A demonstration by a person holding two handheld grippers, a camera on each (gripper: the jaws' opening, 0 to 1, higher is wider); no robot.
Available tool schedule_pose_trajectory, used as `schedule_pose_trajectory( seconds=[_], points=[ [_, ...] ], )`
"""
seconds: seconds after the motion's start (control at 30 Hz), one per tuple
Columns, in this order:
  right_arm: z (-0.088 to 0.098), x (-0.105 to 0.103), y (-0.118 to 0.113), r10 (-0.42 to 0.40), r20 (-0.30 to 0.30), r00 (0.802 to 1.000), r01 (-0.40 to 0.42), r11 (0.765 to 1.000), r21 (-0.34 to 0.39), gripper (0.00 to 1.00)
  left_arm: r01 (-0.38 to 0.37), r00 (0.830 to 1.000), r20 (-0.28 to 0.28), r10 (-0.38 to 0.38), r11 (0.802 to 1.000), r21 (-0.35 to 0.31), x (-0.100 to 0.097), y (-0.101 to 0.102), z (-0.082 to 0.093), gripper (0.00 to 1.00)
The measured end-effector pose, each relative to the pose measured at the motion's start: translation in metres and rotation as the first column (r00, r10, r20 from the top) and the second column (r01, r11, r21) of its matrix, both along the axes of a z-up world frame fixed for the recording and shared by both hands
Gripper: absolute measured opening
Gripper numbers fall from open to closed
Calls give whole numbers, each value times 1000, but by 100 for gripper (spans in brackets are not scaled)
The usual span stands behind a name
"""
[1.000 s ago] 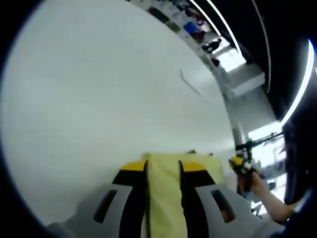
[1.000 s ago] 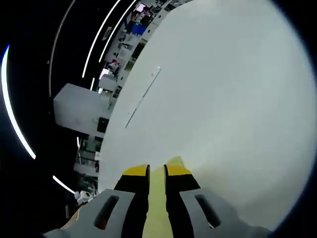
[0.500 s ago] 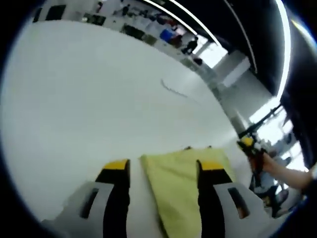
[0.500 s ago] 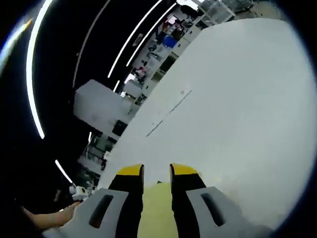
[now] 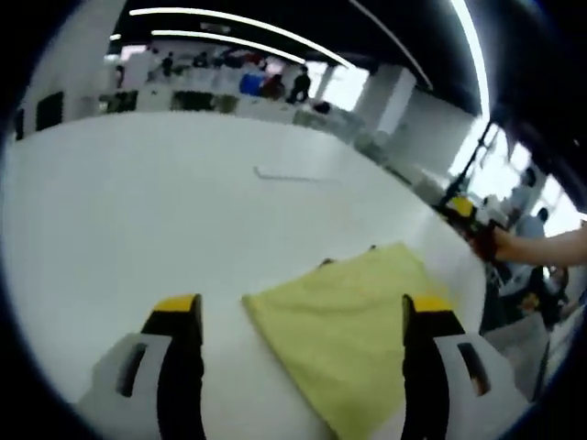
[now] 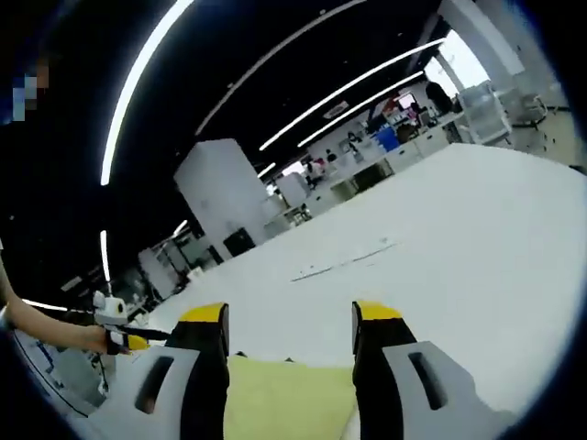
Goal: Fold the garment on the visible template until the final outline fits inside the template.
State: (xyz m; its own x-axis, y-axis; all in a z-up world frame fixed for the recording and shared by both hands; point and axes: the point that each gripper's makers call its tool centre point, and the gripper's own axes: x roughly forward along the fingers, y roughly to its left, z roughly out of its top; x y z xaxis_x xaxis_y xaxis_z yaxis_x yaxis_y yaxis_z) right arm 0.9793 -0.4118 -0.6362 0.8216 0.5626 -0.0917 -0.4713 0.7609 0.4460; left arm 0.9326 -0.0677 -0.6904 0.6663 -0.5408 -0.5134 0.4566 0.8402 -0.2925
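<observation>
Now we held both the left tongs (image 5: 303, 312) and the right tongs (image 6: 290, 319) spread apart above the folded yellow garment (image 5: 344, 325), which lay flat on the white table (image 5: 138, 211) near its edge.

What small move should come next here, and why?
Probably lift both tongs clear and check the fold. The left tongs and right tongs stand open, and the yellow cloth lies flat and folded on the white table, free of the jaws. The thin line lies farther off.
</observation>
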Motion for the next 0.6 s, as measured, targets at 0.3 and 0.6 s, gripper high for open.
schedule_pose_trajectory(
  seconds=[0.3,0.6],
  points=[
    [11,-13,-5,4,128,992,16,987,-157,69,-10,996,87,7,999,33,-16,-3,15,99],
    [8,-31,2,44,144,989,-8,970,-242,80,13,991,134,-27,994,110,-35,-7,23,99]
  ],
)
